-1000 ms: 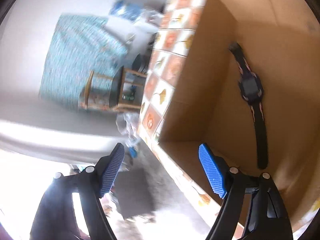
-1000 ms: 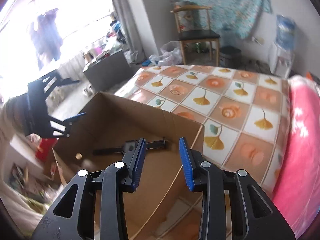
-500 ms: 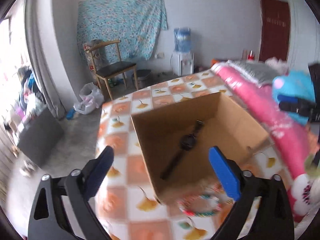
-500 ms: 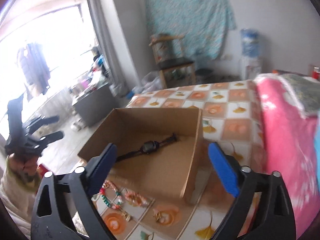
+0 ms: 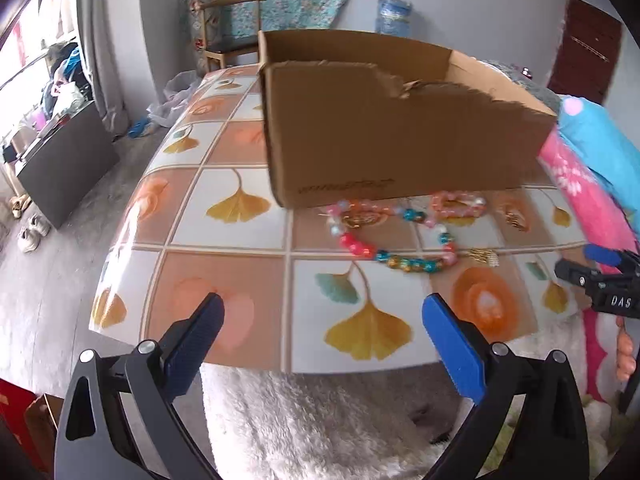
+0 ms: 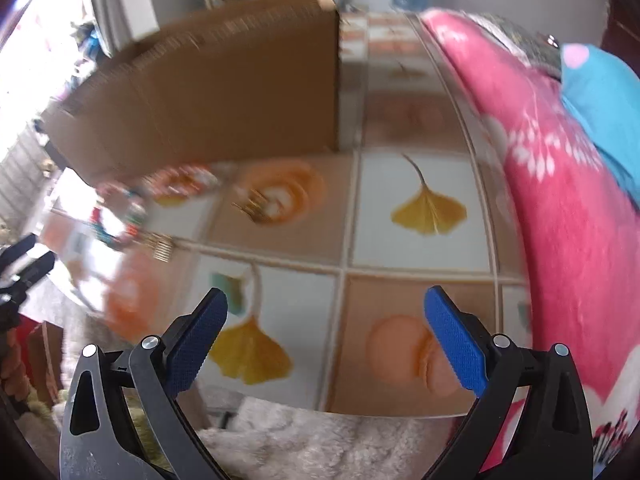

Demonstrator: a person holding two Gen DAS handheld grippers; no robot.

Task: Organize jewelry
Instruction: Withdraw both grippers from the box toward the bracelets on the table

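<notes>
A cardboard box (image 5: 400,120) stands on the tiled table (image 5: 240,240); its inside is hidden from here. In front of it lie a colourful bead necklace (image 5: 392,250), a pink bead bracelet (image 5: 458,203) and small gold pieces (image 5: 482,257). My left gripper (image 5: 322,330) is open and empty above the table's near edge. My right gripper (image 6: 326,324) is open and empty over the table's right part; it also shows at the right in the left wrist view (image 5: 600,264). In the blurred right wrist view the box (image 6: 224,92) and a gold piece (image 6: 256,204) show.
A pink blanket (image 6: 560,184) and a blue pillow (image 5: 600,152) lie along the table's right side. A white fluffy cover (image 5: 320,420) lies below the near edge. A wooden chair (image 5: 228,24), a water bottle (image 5: 394,14) and a dark cabinet (image 5: 60,160) stand beyond.
Both grippers have pulled back out of the box and dropped low in front of it. Both have opened wide. The watch inside the box is no longer visible.
</notes>
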